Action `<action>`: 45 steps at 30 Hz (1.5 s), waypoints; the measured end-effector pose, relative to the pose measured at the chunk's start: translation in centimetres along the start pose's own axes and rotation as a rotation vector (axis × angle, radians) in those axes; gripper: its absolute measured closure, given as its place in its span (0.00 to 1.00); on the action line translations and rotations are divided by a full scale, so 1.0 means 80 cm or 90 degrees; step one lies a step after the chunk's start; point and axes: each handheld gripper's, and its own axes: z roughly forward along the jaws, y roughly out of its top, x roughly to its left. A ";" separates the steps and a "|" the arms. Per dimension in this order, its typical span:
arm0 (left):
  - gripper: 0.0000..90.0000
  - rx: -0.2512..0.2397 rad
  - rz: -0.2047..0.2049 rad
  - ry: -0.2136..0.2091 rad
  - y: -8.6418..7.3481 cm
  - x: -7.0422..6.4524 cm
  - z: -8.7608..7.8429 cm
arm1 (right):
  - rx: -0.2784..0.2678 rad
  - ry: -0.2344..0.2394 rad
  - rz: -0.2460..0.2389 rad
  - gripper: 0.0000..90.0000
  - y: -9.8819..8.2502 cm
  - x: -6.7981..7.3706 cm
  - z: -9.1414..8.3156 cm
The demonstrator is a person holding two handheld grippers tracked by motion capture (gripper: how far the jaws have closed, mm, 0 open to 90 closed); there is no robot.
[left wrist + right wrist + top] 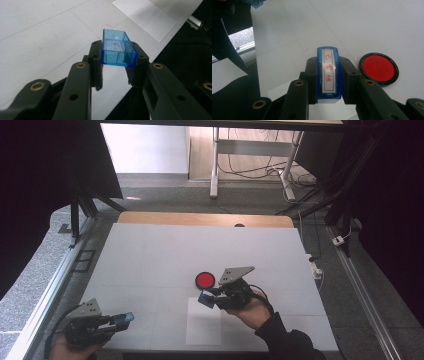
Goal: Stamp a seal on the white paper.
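Observation:
My right gripper (328, 75) is shut on a blue stamp (328, 75) with a white label and red characters. In the high view this stamp (206, 299) hangs over the top edge of a white paper sheet (203, 327), just below a round red ink pad (205, 280). In the right gripper view the ink pad (378, 68) lies to the right of the jaws. My left gripper (117, 60) is shut on a clear blue stamp cap (118, 48), open side up. In the high view that cap (124, 318) is held near the table's front left corner.
The white table top (165, 255) has a wooden strip along its far edge. Metal rails (50, 285) run along both sides. A power strip with cables (315, 267) lies off the right edge. The paper sheet's corner (147, 17) lies beyond the left jaws.

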 end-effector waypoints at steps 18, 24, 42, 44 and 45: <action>0.76 0.000 0.003 -0.003 0.000 0.000 0.000 | 0.036 0.002 -0.017 0.79 -0.011 0.009 0.014; 0.76 0.000 0.005 -0.004 0.000 -0.001 0.000 | 0.051 0.002 -0.027 0.79 -0.014 0.012 0.021; 0.76 0.002 0.009 -0.006 0.000 -0.001 0.001 | 0.091 -0.006 -0.054 0.79 -0.024 0.017 0.045; 0.76 0.003 0.009 -0.006 0.000 -0.001 0.001 | 0.093 -0.007 -0.055 0.79 -0.025 0.017 0.047; 0.76 0.003 0.009 -0.006 0.000 -0.001 0.001 | 0.095 -0.007 -0.056 0.79 -0.025 0.017 0.047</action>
